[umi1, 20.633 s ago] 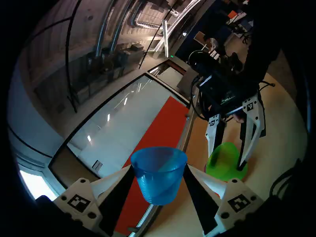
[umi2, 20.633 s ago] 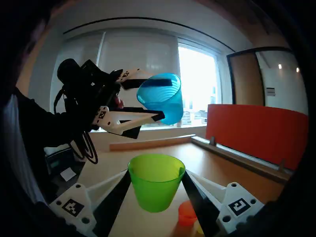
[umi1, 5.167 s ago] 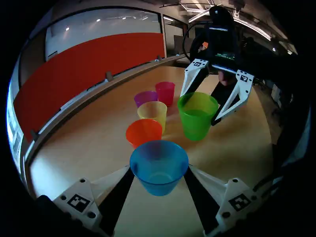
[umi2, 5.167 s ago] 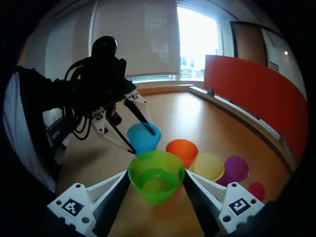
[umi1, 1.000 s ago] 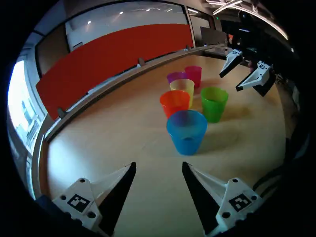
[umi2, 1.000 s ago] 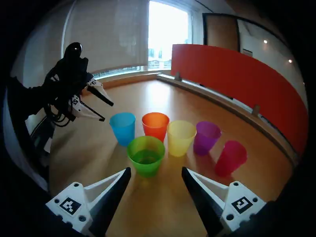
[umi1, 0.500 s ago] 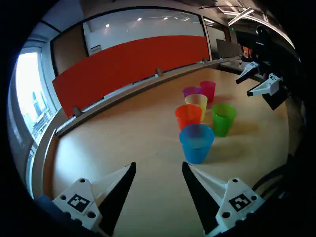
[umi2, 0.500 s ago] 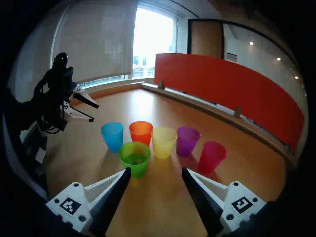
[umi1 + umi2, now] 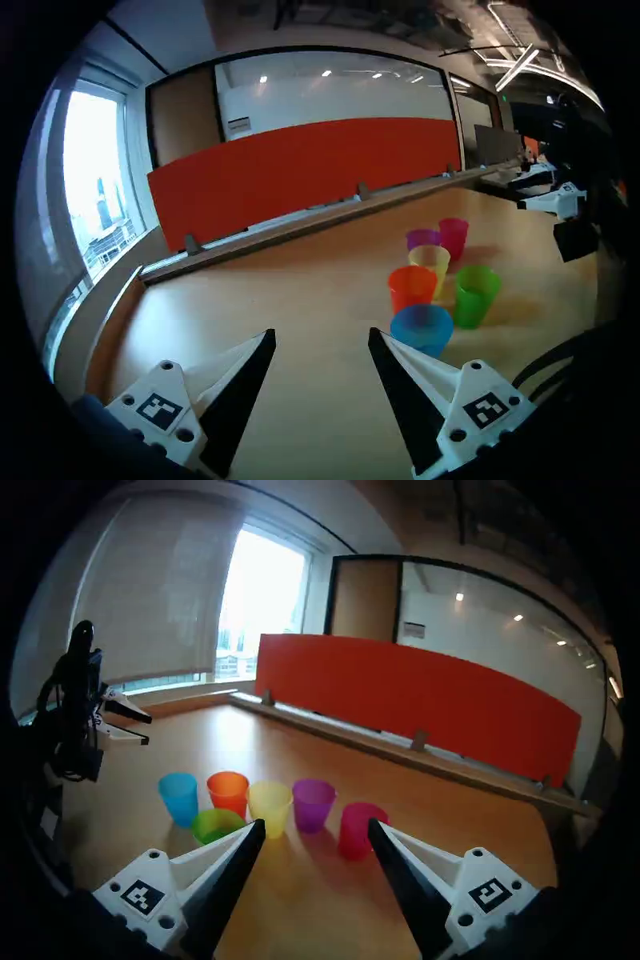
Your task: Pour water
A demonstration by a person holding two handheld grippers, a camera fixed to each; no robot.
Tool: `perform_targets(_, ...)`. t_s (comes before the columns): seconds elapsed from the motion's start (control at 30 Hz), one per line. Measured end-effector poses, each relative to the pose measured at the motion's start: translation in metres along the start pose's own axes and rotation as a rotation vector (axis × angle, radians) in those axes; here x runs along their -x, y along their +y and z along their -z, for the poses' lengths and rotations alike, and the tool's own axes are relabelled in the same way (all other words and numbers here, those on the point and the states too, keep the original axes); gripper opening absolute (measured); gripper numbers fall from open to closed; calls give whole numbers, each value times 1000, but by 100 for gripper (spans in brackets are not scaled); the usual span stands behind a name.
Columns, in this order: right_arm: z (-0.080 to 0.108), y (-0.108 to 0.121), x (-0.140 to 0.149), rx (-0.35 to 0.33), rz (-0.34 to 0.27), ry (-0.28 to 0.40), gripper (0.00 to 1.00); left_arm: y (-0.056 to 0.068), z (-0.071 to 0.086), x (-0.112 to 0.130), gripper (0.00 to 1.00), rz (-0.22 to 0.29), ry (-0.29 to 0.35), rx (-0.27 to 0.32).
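In the left gripper view, the left gripper (image 9: pixel 318 344) is seen spread wide and empty. The blue cup (image 9: pixel 422 326) and green cup (image 9: pixel 477 294) are stood on the desk (image 9: pixel 240 304), well apart from its partition edge. In the right gripper view, the right gripper (image 9: pixel 314 832) is likewise spread and empty. Both should be held well clear, so nothing is tipped.

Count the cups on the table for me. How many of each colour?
blue cup: 1
green cup: 1
orange cup: 1
yellow cup: 1
purple cup: 1
pink cup: 1
Total: 6 cups
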State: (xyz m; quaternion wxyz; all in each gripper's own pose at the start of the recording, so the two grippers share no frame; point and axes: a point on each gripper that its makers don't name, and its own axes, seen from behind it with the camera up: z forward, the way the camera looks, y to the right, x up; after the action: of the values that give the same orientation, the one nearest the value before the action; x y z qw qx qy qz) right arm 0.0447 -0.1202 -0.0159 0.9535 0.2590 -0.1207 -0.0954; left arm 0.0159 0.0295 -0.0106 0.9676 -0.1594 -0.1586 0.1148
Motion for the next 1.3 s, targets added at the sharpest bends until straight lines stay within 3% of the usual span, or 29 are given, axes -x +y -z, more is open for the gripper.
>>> perform_targets(0.3,9,53,-32,232,-61,149,99,-26,10,-39,86,87,160,-125)
perform_targets(0.7,37,92,-51,417,-197,312,99,-36,24,-67,86,194,319,-217)
perform_targets(0.9,47,103,-55,472,-209,353,99,-38,26,-73,85,206,350,-248)
perform_targets(1.3,52,117,-40,546,-204,347,99,-46,22,-58,86,214,348,-294)
